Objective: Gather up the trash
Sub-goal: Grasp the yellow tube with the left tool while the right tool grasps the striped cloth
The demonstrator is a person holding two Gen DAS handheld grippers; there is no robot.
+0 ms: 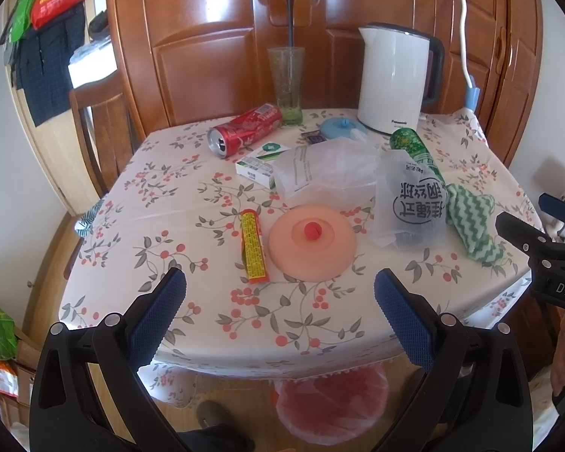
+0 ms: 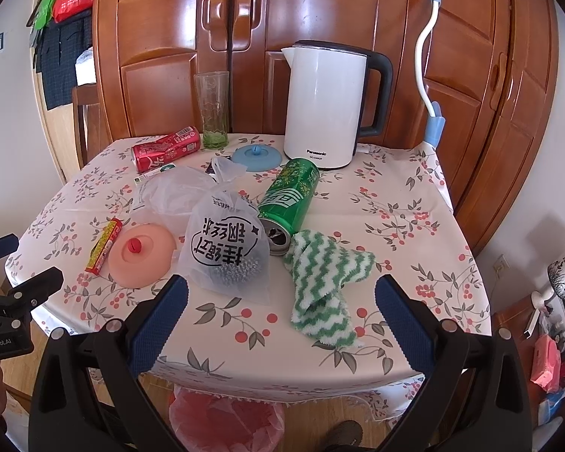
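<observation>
Both my tongs hang spread wide with nothing between the pads, held back over the near edge of the table with the floral cloth (image 1: 162, 196). My left gripper (image 1: 280, 293) points at the round peach silicone lid with a red knob (image 1: 312, 243), just ahead of its tips; the yellow and red candy tube wrapper (image 1: 253, 245) lies just left of that lid. Further ahead of the left one sit the crumpled clear plastic bag (image 1: 327, 164), the white and green small carton (image 1: 258, 167) and, beyond it, the red drink can on its side (image 1: 245, 130). My right gripper (image 2: 281, 295) faces the white plastic bag with black print holding a steel scrubber (image 2: 228, 245), just ahead and left of its tips. The green drink can on its side (image 2: 288, 201) lies behind that, touching the green and white zigzag cloth (image 2: 322, 282) right ahead. Below the table edge, under both tongs, stands the bin with a pink liner (image 2: 226, 422). At the far side stand the white electric kettle (image 2: 326, 107), green-tinted tall glass (image 2: 211, 109) and blue round lid (image 2: 257, 156).
</observation>
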